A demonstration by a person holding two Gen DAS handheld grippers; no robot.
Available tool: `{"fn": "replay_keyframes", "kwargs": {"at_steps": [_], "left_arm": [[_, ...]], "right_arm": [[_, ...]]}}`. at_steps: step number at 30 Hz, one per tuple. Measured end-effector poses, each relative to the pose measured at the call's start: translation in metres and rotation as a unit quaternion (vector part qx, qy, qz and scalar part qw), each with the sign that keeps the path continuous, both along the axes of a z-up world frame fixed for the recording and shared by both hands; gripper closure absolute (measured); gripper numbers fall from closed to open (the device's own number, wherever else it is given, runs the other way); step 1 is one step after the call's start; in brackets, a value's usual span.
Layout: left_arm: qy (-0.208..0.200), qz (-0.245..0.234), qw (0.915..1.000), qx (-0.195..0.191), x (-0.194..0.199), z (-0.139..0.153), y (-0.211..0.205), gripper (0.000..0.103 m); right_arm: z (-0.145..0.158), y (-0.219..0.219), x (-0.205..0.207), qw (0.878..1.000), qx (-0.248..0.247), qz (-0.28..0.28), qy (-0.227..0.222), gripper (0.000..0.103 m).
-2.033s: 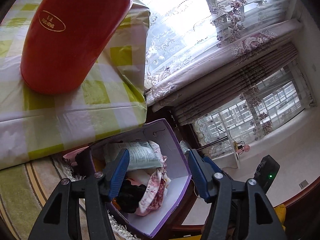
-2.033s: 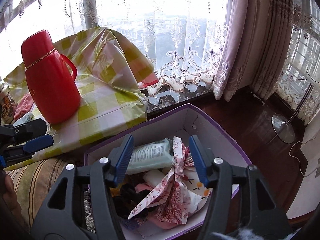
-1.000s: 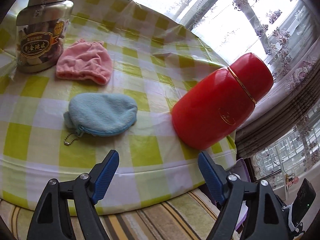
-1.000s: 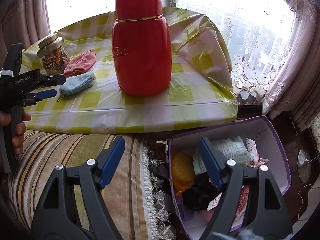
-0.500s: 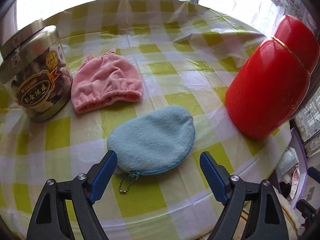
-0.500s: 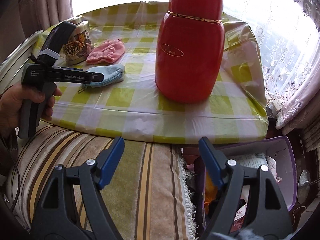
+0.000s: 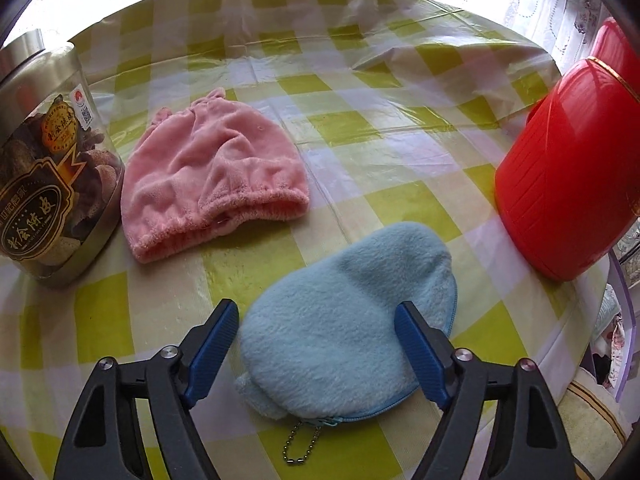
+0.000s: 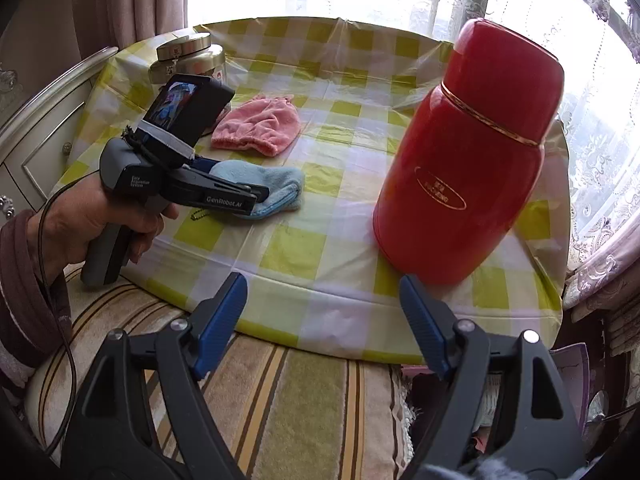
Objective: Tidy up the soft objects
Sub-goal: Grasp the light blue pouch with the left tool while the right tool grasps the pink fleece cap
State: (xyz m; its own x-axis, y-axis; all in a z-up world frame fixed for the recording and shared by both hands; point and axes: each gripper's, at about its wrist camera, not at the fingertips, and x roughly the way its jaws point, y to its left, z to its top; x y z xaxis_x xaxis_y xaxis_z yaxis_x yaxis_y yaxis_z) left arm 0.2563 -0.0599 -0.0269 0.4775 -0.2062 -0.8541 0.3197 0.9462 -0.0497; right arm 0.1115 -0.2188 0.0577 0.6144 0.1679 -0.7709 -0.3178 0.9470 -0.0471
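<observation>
A fluffy light-blue zip pouch with a bead chain lies on the green-checked tablecloth. My left gripper straddles the pouch and its jaws are closing; the left pad still stands a little off the fabric. The right wrist view shows a hand holding this left gripper over the blue pouch. A pink fleece cap lies just beyond, and the right wrist view shows the pink cap as well. My right gripper hangs open and empty over the table's near edge.
A tall red thermos stands on the table's right side, close to the pouch. A glass jar with a metal lid sits beside the pink cap. A striped cushion lies below the table edge, and a purple box of soft items is at the right.
The left gripper has dropped forward over the blue pouch, which now lies between narrower jaws. The right gripper's view has swung from the purple box up towards the table.
</observation>
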Motion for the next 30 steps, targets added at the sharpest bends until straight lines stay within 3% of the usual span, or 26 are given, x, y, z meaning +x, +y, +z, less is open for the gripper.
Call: {"fn": "replay_keyframes", "kwargs": {"at_steps": [1, 2, 9, 17, 30], "left_arm": [[-0.003, -0.006, 1.0000, 0.000, -0.002, 0.001, -0.002, 0.042], [-0.005, -0.008, 0.9999, 0.005, -0.003, 0.001, -0.003, 0.046], [-0.009, -0.020, 0.9996, -0.018, -0.015, 0.002, 0.000, 0.055], [0.004, 0.036, 0.9967, -0.072, -0.035, 0.006, 0.027, 0.071], [0.008, 0.126, 0.9845, -0.122, -0.056, 0.007, 0.079, 0.078]], "right_arm": [[0.001, 0.004, 0.005, 1.000, -0.001, 0.001, -0.002, 0.022], [0.002, 0.008, 0.010, 1.000, -0.003, 0.002, -0.003, 0.021], [0.006, 0.030, 0.045, 1.000, -0.003, 0.006, -0.008, 0.018], [-0.004, 0.061, 0.097, 1.000, 0.019, 0.009, 0.003, 0.013], [-0.045, 0.149, 0.189, 0.998, -0.008, 0.056, 0.041, 0.007]]}}
